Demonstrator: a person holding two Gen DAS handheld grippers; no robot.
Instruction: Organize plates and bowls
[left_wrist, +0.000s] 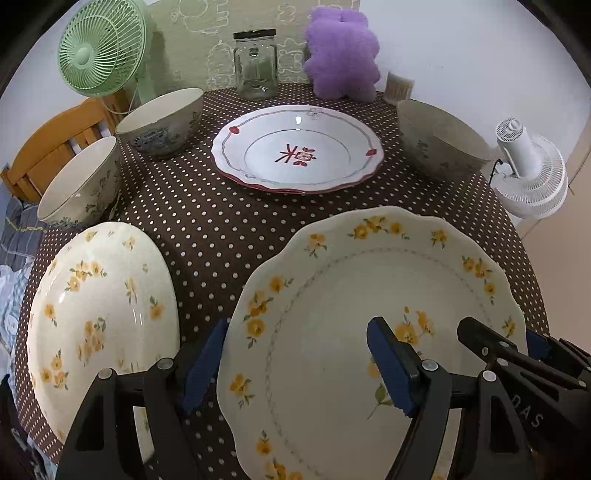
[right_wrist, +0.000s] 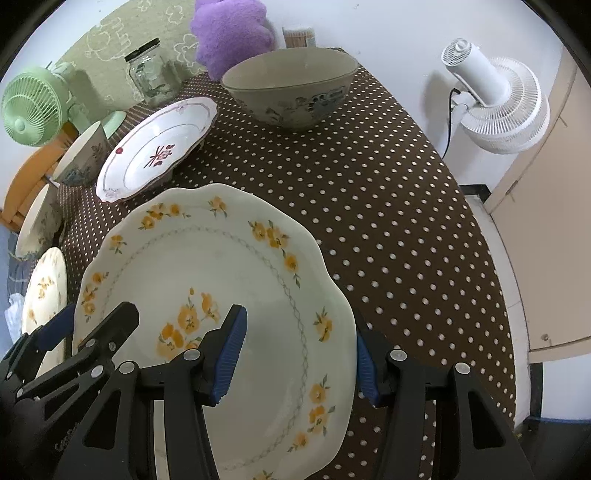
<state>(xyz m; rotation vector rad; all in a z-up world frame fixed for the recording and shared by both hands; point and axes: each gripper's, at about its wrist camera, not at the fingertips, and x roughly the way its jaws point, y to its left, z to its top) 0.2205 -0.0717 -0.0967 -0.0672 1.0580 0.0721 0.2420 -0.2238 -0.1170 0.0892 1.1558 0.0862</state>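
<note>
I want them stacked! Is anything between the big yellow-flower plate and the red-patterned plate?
Nothing visible is. Only dotted tablecloth lies between the big yellow-flower plate and the red-patterned plate.

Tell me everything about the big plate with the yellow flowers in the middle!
The big plate looks like glossy cream china with a wavy rim, clusters of yellow flowers with green leaves, and a thin grey chain ring around its middle. It is empty, faces up, and sits over the brown dotted tablecloth at the near edge. The left hand-held gripper straddles its left rim and the right hand-held gripper its right rim; whether the blue pads press it is unclear.
</note>
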